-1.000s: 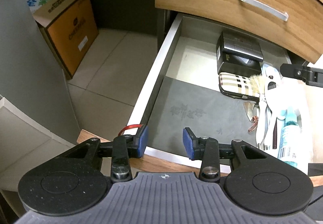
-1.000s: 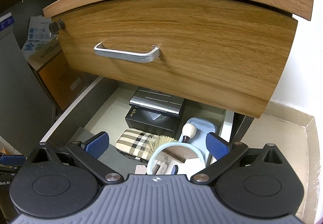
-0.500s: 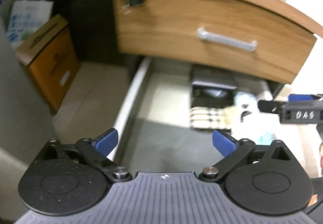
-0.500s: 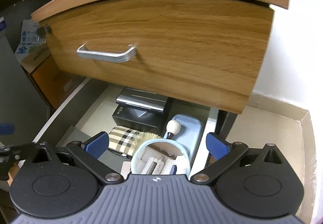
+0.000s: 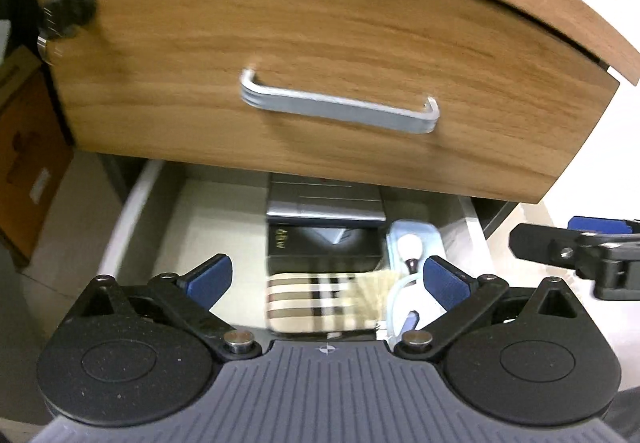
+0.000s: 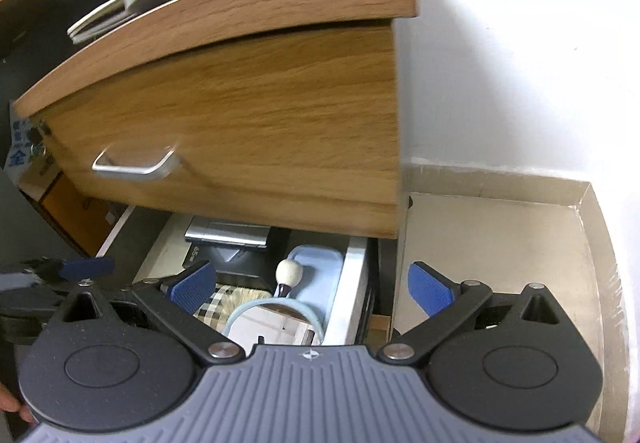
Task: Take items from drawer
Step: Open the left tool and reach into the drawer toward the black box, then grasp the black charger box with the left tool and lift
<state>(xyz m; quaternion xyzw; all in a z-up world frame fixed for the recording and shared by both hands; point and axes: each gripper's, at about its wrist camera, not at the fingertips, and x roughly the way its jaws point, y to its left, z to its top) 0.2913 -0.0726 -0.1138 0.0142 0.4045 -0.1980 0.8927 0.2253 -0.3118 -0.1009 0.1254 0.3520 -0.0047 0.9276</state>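
Drawer [image 5: 132, 227] rear hidden under upper drawer front [image 5: 320, 55]; plaid case [image 5: 316, 303] blurred, near end behind left gripper [image 5: 327, 279].

2 close wrist views, angled down, sharing the open drawer [image 5: 132, 211] [image 6: 352, 283].

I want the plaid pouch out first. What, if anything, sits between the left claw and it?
Nothing visible. The left claw hangs open above the open drawer, with the plaid pouch directly between its fingers' line of sight. The closed upper drawer overhangs only the black box behind.
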